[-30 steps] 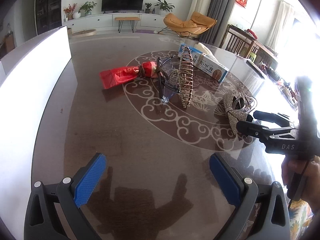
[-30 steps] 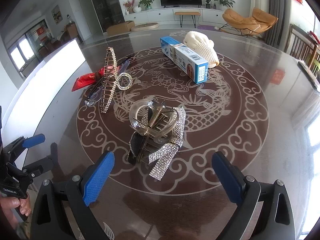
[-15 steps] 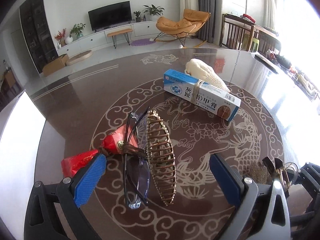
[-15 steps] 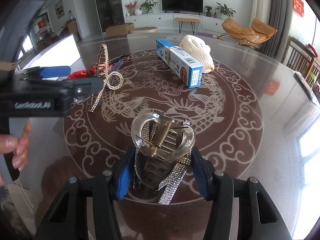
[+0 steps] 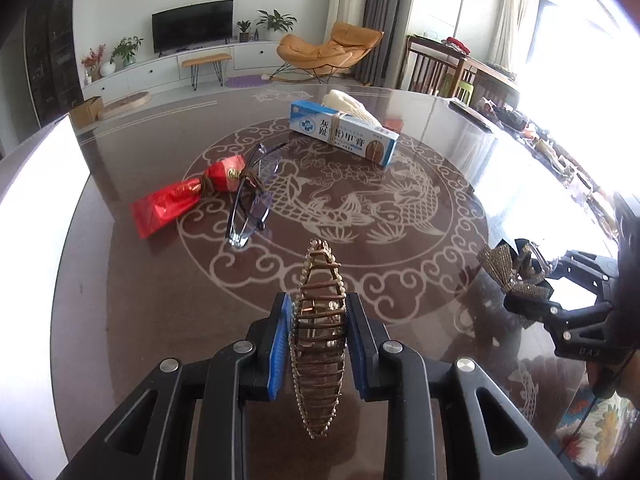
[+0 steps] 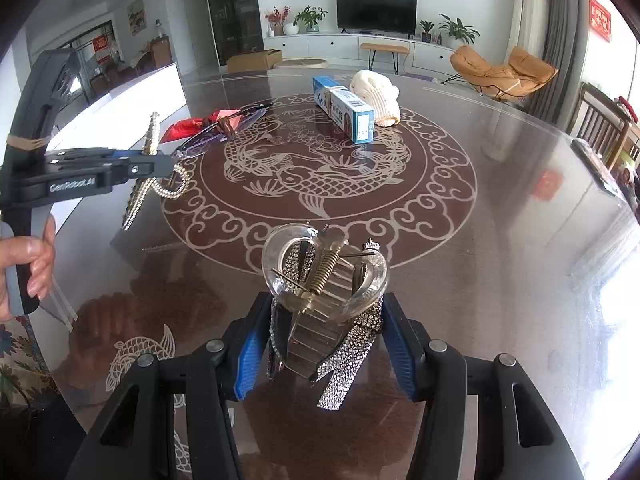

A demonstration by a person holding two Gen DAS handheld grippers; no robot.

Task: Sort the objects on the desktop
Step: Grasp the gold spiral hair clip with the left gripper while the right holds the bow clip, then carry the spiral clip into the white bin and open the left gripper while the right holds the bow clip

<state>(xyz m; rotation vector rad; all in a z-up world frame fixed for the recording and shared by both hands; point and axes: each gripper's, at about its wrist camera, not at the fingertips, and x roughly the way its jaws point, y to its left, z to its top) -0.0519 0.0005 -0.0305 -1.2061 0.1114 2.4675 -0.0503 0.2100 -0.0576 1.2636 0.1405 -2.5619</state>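
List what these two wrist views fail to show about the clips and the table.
- Left wrist view: bow clip partly hidden by the right gripper.
- Right wrist view: beaded clip partly covered by the left gripper.
- Both views: table near edge cut off by the frame; box print too small to read.

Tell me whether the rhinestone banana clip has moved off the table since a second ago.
Yes. The rhinestone banana clip lay beside the glasses on the table; now the left gripper, whose jaws have just been closing, grips it lifted, away from them.
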